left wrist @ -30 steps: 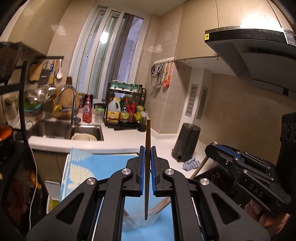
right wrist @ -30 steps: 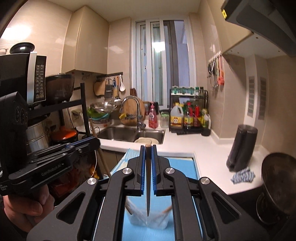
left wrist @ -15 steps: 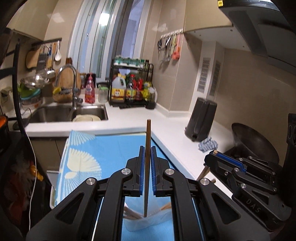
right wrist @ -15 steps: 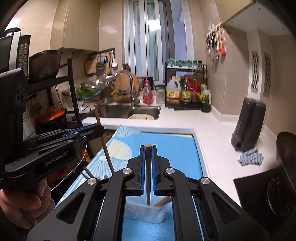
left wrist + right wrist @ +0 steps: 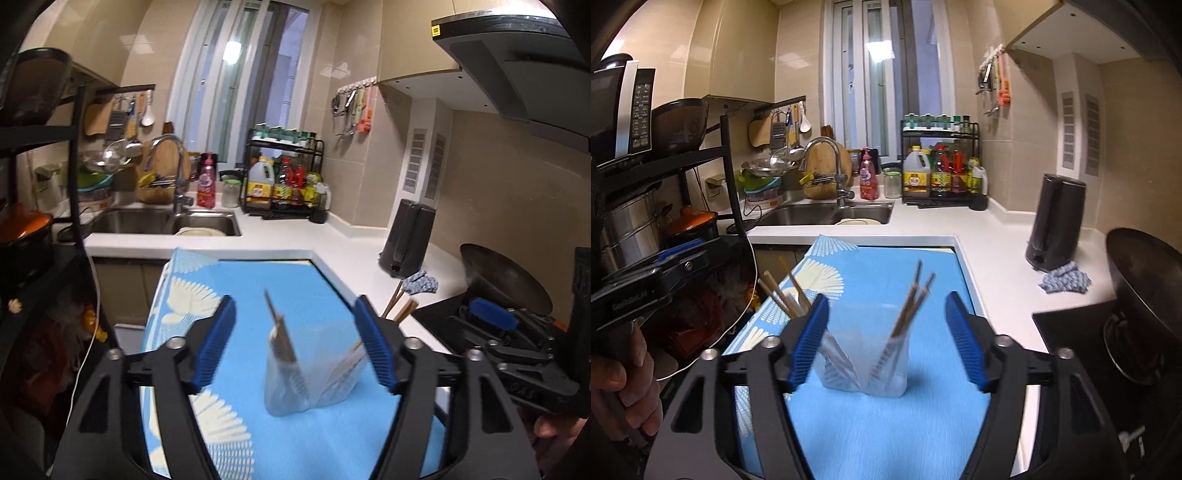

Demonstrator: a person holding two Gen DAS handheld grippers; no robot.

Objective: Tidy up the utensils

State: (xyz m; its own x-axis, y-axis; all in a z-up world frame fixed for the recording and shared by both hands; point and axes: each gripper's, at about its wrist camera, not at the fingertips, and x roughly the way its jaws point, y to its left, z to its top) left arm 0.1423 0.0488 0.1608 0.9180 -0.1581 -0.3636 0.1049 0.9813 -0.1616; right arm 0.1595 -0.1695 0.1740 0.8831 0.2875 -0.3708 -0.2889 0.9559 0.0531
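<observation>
A clear plastic cup [image 5: 308, 373] stands on the blue mat [image 5: 258, 280] and holds several brown chopsticks [image 5: 282, 339]. In the right wrist view the cup [image 5: 866, 360] shows chopsticks [image 5: 914, 301] leaning left and right. My left gripper [image 5: 301, 343] is open and empty, its jaws wide on either side of the cup. My right gripper [image 5: 886, 345] is open and empty, also just above and around the cup. The right gripper's body [image 5: 517, 350] shows at the right of the left wrist view, and the left gripper's body [image 5: 653, 280] at the left of the right wrist view.
White counter [image 5: 990, 258] surrounds the mat. A black kettle [image 5: 1054, 221] and a blue cloth [image 5: 1067, 282] stand right, a dark wok [image 5: 1145, 288] on the stove. Sink [image 5: 827, 214], bottle rack [image 5: 942, 177] at the back. A black shelf [image 5: 665, 177] with pots stands left.
Both grippers were shut on a chopstick each above the cup. Now both are open and the chopsticks stand in the cup.
</observation>
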